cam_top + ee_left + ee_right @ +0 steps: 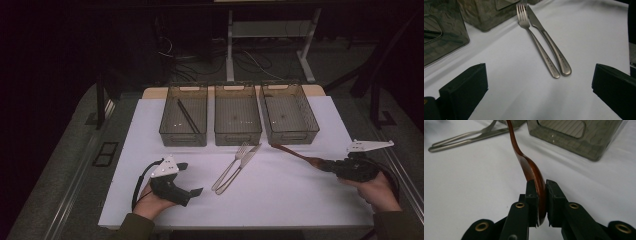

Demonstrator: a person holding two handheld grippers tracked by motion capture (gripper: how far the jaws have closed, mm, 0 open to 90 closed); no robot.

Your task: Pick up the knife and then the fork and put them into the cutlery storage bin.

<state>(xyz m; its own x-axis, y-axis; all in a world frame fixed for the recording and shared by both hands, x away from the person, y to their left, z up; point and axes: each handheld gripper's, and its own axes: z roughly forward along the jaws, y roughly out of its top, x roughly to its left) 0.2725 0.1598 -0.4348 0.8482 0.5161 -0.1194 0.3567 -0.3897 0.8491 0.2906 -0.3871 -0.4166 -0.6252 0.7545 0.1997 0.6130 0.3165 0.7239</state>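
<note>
Low at the table's (pixel 310 200) near right corner, the right gripper (pixel 330 165) lies level, jaws clamped on the bowl of a wooden spoon (pixel 295 153) whose handle points toward the right bin (pixel 312 122). Near the front edge's left end, the left gripper (pixel 192 177) rests wide open and empty, facing a fork (pixel 534 40) and knife (pixel 551 45). Small marks on their handles are unreadable.

We see a fork (pixel 234 162) and a knife (pixel 243 162) lying side by side, touching, on the white table (pixel 300 195). Behind them stand three mesh bins (pixel 237 116) in a row; the left bin (pixel 183 116) holds a dark stick (pixel 188 115).
</note>
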